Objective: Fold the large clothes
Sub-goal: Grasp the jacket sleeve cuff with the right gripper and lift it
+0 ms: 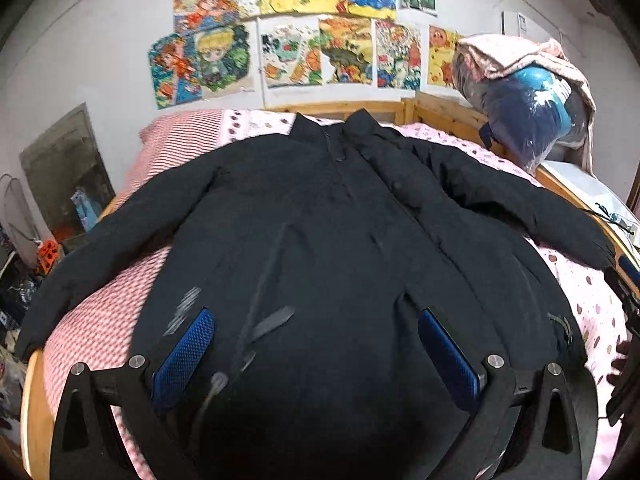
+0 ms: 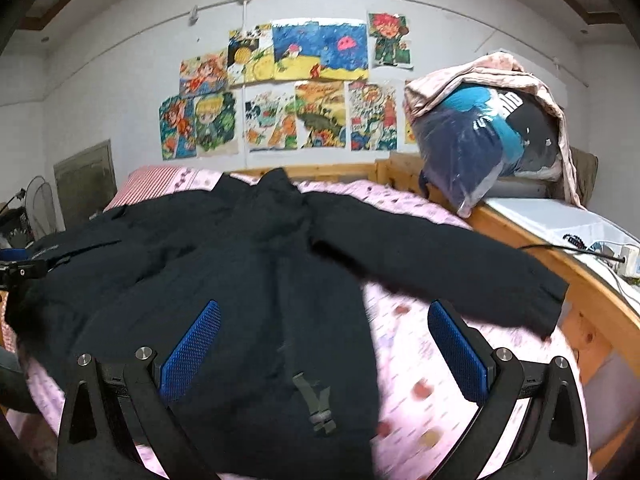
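Observation:
A large black jacket (image 1: 320,232) lies spread face up on the bed, collar toward the far wall, both sleeves stretched out to the sides. My left gripper (image 1: 316,320) is open, its blue pads hovering over the jacket's lower front. My right gripper (image 2: 324,316) is open over the jacket's (image 2: 240,272) right edge near the hem, with a grey buckle strap (image 2: 316,404) between the fingers. The right sleeve (image 2: 440,264) lies across the pink sheet. Neither gripper holds anything.
The bed (image 1: 120,320) has a pink patterned sheet and a wooden frame (image 2: 560,280). A plastic bag of clothes (image 2: 488,140) sits at the far right corner. Drawings (image 2: 300,92) cover the wall. Cables and small items (image 2: 600,248) lie on a white surface to the right.

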Demonstrator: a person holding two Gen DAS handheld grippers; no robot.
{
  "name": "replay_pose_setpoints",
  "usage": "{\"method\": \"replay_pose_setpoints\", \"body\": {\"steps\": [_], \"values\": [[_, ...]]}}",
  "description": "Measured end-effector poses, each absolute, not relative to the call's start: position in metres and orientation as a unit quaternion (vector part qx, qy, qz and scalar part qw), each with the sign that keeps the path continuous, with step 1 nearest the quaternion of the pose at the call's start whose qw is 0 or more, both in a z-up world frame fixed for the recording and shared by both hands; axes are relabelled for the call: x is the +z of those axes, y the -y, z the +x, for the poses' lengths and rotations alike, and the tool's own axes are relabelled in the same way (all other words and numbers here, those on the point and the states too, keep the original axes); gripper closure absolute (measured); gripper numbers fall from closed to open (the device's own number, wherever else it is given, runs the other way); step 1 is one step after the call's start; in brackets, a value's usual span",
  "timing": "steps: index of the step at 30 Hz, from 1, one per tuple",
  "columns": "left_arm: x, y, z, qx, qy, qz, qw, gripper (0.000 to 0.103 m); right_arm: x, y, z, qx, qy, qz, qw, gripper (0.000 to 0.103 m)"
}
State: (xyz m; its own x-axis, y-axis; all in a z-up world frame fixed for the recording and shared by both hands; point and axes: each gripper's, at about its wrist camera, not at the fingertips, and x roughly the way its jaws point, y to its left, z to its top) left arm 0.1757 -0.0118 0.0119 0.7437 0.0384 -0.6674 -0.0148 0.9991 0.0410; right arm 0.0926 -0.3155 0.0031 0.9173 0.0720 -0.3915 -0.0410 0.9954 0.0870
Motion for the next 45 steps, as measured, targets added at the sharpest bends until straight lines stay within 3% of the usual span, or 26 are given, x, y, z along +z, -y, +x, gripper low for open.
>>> {"method": "replay_pose_setpoints", "body": {"steps": [4,12,19,28,31,33,35,42,45], "values": [[0.014,0.025,0.221,-0.004,-0.385,-0.014,0.923,0.000,-0.010,0.351,0.117,0.020,-0.222,0.077,0.972,0.001],[0.023,0.077,0.302,-0.042,-0.377,-0.004,0.925,0.000,-0.067,0.426,0.152,0.001,-0.273,0.273,0.923,0.001],[0.017,0.125,0.378,-0.087,-0.376,-0.005,0.922,0.000,-0.097,0.450,0.172,-0.025,-0.247,0.381,0.891,0.001],[-0.029,0.163,0.481,-0.102,-0.403,-0.019,0.909,0.000,-0.121,0.456,0.200,-0.105,-0.168,0.457,0.867,0.002],[-0.050,0.175,0.509,-0.088,-0.428,-0.008,0.900,0.000,-0.123,0.457,0.202,-0.140,-0.143,0.460,0.865,0.016],[-0.062,0.179,0.518,-0.081,-0.439,0.001,0.895,0.000,-0.123,0.463,0.206,-0.166,-0.147,0.455,0.862,0.042],[-0.078,0.184,0.525,-0.069,-0.459,0.024,0.885,0.000,-0.125,0.470,0.212,-0.178,-0.152,0.458,0.858,0.053],[-0.104,0.183,0.527,-0.064,-0.480,0.034,0.874,0.000,-0.121,0.476,0.221,-0.176,-0.142,0.430,0.874,0.086],[-0.093,0.172,0.519,-0.077,-0.471,0.002,0.879,0.000,-0.109,0.474,0.219,-0.169,-0.134,0.408,0.887,0.091]]}}
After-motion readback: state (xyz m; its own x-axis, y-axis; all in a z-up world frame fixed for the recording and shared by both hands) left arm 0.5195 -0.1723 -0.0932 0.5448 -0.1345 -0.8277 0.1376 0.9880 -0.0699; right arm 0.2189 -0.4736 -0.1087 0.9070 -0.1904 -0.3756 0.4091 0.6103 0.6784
